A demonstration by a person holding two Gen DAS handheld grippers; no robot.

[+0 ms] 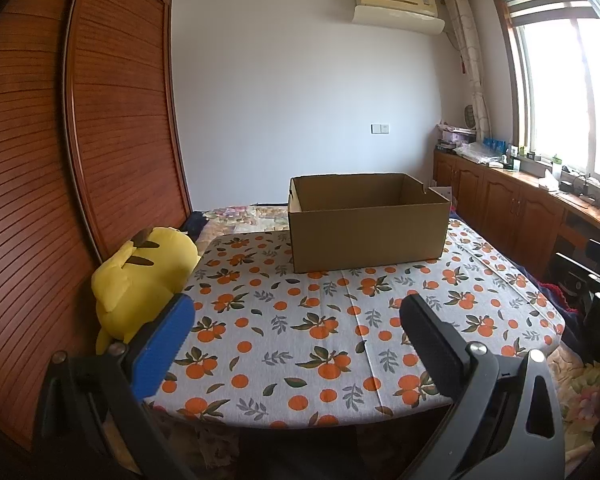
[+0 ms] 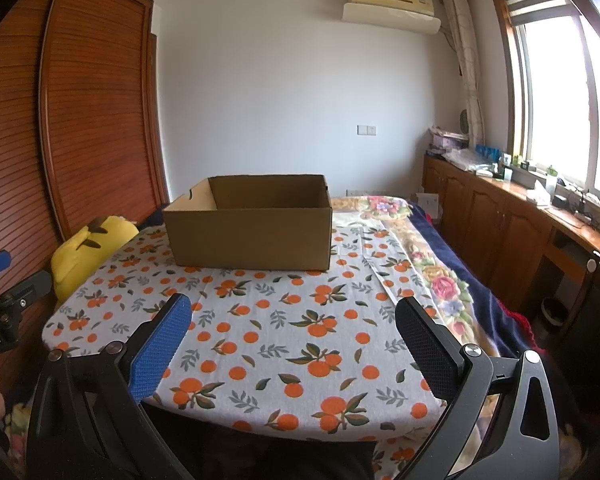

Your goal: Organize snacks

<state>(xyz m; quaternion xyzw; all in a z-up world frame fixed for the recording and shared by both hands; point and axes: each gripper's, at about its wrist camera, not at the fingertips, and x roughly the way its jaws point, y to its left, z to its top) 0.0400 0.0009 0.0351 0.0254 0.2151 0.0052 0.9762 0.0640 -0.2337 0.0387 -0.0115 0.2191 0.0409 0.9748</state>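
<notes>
Left gripper [image 1: 296, 320] wide, empty; right gripper [image 2: 294, 322] wide, empty, both over the cloth [image 1: 300, 340]. Box [image 1: 366, 224] sits at the far end, open-topped, probably light and stiff; grab a wall rim. No snacks visible.

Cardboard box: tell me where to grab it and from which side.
Grip the near wall of the cardboard box at its top rim, coming down from above, one finger inside and one outside. The box is open-topped and looks far wider than the open right gripper, so only a thin upright wall would fit between the fingers.
</notes>
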